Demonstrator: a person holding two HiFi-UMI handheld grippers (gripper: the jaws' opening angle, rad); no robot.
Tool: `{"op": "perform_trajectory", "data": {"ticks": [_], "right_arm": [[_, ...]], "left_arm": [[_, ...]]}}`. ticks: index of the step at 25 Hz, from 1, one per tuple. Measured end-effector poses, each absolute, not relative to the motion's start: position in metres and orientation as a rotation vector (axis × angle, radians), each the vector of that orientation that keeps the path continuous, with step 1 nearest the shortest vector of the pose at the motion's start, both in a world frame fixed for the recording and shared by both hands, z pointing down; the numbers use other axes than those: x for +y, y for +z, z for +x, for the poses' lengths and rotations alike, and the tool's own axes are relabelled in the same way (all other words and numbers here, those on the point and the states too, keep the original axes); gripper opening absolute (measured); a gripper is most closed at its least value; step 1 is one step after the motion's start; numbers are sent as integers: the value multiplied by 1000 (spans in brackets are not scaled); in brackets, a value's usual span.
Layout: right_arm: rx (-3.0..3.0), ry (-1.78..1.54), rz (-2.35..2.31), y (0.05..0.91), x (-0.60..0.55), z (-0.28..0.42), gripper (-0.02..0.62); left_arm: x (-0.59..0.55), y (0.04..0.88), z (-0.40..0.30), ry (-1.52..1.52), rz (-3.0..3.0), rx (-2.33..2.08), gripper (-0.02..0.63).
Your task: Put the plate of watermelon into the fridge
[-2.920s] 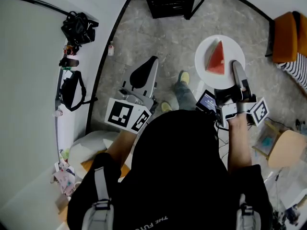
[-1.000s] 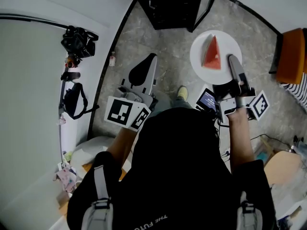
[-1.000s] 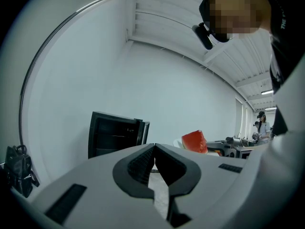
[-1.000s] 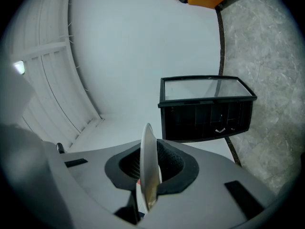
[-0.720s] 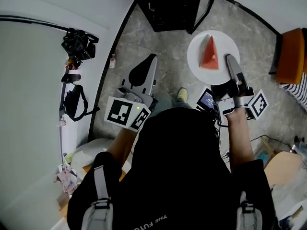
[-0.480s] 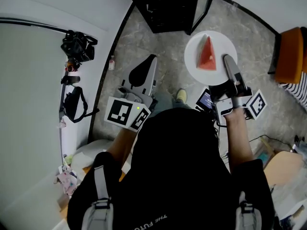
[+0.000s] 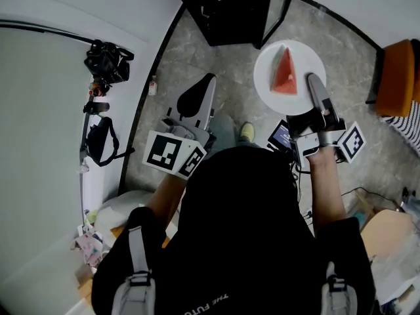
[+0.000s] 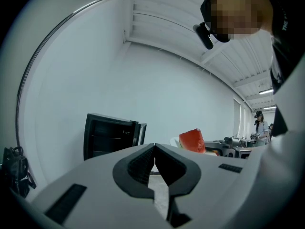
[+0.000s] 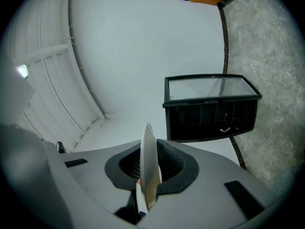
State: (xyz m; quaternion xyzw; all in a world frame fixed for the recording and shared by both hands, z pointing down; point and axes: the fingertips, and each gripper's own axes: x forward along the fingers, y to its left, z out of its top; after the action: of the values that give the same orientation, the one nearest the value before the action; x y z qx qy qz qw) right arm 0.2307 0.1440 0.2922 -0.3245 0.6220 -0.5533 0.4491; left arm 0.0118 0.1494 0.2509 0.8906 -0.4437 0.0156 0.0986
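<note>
Change vs ~3 s ago: the fridge [image 7: 233, 8] now fills more of the head view at 12 o'clock, and the plate [image 7: 266, 81] sits nearer its front. So the person has closed in on it. In the last second almost nothing moved. Looks like a pause in front of the fridge.

Right gripper [image 7: 314, 84]: clamped on the plate's rim at the plate's 4 o'clock. Its own view shows the rim edge-on, pinched between the pads. The plate is carried in the air, roughly level, at 1 o'clock from the person. The watermelon [image 7: 285, 72] wedge stands on it, tip towards 12.

Left gripper [image 7: 205, 87]: jaws together, nothing between them. It's held out at 11 o'clock, pointing at the fridge. Its view shows the fridge open, with dark shelves inside.

Fridge door [image 7: 275, 12]: open, seen edge-on, running down to just beside the plate's 10 o'clock rim.

What it means: the carry is mostly done, the insert hasn't started. My read is that the plate is on the outer side of the door, so it has to shift towards 10 o'clock round the door's free edge before going in.

Risks: clipping the door, or tilting a single-point rim grip and sliding the wedge off.
</note>
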Motion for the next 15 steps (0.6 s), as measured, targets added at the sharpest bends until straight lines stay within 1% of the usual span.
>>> {"op": "perform_trajectory", "data": {"ticks": [7,15], "right_arm": [[1545,-1361,-768,283,148,237,44],[1550,-1366,-758,283,145,226,44]], "left_arm": [[158,240,17,41,2635,-1341,12],[157,242,6,34,2630,-1350,12]]}}
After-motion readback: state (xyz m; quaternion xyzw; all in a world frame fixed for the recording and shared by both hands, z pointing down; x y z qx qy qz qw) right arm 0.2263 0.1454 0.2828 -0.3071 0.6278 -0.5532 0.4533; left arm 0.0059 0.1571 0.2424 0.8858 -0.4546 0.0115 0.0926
